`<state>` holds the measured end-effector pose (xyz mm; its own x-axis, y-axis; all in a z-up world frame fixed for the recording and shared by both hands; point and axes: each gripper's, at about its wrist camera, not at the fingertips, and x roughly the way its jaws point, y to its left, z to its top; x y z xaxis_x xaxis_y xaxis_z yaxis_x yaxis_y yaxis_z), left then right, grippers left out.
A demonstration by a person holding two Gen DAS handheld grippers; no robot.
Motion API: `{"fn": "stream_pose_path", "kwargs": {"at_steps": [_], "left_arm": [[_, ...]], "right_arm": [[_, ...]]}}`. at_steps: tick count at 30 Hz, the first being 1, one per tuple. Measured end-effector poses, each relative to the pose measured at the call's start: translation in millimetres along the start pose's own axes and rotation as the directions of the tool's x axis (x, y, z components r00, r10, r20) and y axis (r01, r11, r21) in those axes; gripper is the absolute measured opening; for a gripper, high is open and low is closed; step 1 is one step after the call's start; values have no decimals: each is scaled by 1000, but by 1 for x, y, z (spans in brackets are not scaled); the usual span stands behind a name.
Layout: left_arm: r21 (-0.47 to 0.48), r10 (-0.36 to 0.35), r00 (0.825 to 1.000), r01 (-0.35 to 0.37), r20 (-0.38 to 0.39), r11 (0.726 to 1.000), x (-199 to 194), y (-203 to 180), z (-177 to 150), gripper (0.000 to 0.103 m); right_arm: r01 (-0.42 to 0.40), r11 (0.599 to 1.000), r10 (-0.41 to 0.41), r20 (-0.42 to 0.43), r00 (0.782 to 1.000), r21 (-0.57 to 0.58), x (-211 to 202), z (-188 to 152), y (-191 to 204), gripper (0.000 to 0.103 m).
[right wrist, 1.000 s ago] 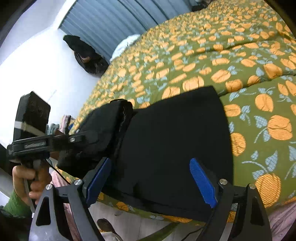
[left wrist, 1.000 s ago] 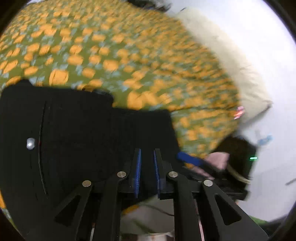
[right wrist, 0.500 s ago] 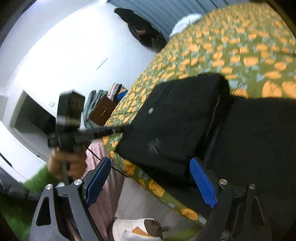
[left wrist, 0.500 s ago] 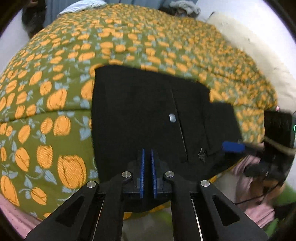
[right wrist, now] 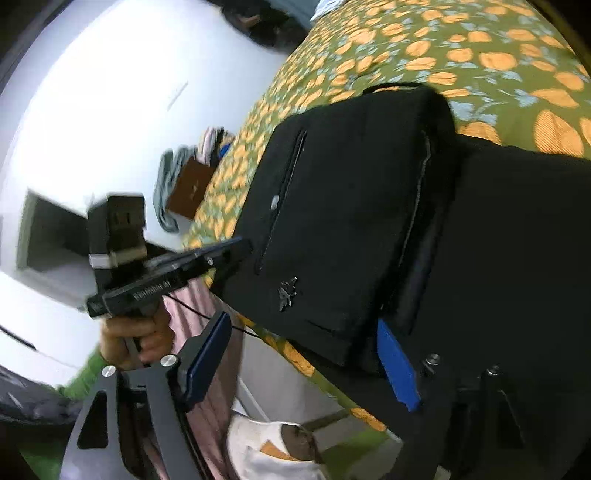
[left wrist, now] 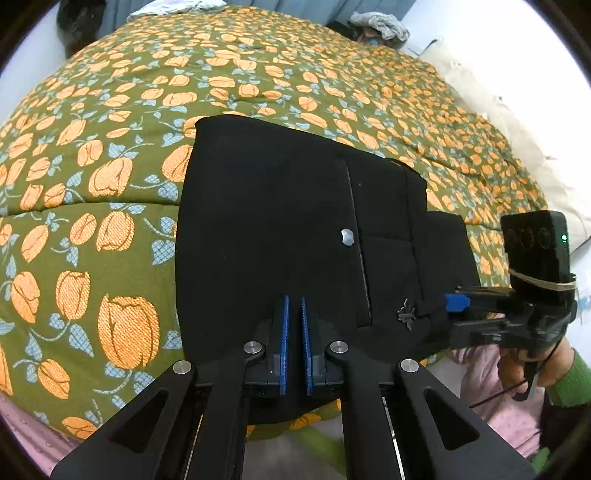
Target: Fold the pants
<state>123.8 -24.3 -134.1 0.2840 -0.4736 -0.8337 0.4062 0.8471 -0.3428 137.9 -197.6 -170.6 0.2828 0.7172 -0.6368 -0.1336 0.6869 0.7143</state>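
The black pants (left wrist: 277, 221) lie folded on a green quilt with orange flowers (left wrist: 110, 122), at the bed's near edge; a metal button (left wrist: 347, 236) and a pocket slit face up. My left gripper (left wrist: 293, 343) is shut on the pants' near edge, with black cloth between its blue pads. In the right wrist view the left gripper (right wrist: 240, 247) meets the pants' (right wrist: 351, 206) left edge. My right gripper (right wrist: 301, 360) is closing around the near corner of the fold. Its right pad (right wrist: 397, 365) lies against the cloth and its left pad (right wrist: 207, 354) hangs in the air. The right gripper (left wrist: 450, 310) shows at the pants' right edge.
A pale pillow (left wrist: 517, 122) lies along the bed's right side and a grey cloth heap (left wrist: 376, 22) at its far end. Below the bed edge are a brown box with clothes (right wrist: 188, 188) and a shoe (right wrist: 280, 446). A hand in a green sleeve (left wrist: 554, 369) holds the right gripper.
My left gripper swung over the pants' near edge and its jaws shut. My right gripper moved left to the folded corner, and its jaws have narrowed.
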Motion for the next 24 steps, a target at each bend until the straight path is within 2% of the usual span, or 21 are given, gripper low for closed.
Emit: {"fn": "stream_pose_path", "kwargs": {"at_steps": [2, 3, 6, 8, 10, 12, 15, 17, 19, 22, 24], "left_arm": [[-10, 1, 1000, -1, 6, 1000, 1, 2, 0, 6], [-17, -5, 1000, 5, 9, 1000, 1, 4, 0, 6], [-31, -26, 999, 27, 21, 999, -10, 1, 6, 6], [-35, -62, 996, 65, 72, 997, -34, -4, 13, 6], [-24, -95, 987, 99, 131, 995, -58, -8, 19, 16], [6, -98, 980, 99, 175, 995, -78, -13, 27, 28], [41, -85, 978, 79, 191, 996, -90, -21, 34, 30], [45, -96, 978, 89, 185, 995, -87, -23, 34, 30], [50, -92, 983, 85, 161, 995, -76, -27, 31, 30], [49, -92, 988, 87, 120, 995, -60, -33, 25, 30], [58, -110, 989, 105, 98, 993, -52, -41, 22, 30]], "right_arm": [[11, 999, -10, -9, 1000, 53, 2, 4, -13, 43], [-12, 997, 12, -5, 1000, 75, 1, 5, -18, 33], [-99, 992, 95, 57, 994, 72, -19, 5, -8, 21], [-147, 987, 138, 129, 982, 61, -46, 6, 2, 19], [-164, 986, 155, 192, 969, 28, -82, 8, 14, 18], [-146, 989, 141, 227, 964, 4, -113, 5, 20, 18], [-96, 995, 94, 258, 962, -5, -158, -6, 19, 17], [-61, 998, 56, 261, 964, 8, -182, -19, 11, 17], [6, 999, -16, 240, 971, 41, -199, -34, -5, 17], [92, 984, -120, 185, 975, 151, -196, -59, -37, 17], [125, 968, -158, 145, 977, 217, -191, -75, -59, 17]]}}
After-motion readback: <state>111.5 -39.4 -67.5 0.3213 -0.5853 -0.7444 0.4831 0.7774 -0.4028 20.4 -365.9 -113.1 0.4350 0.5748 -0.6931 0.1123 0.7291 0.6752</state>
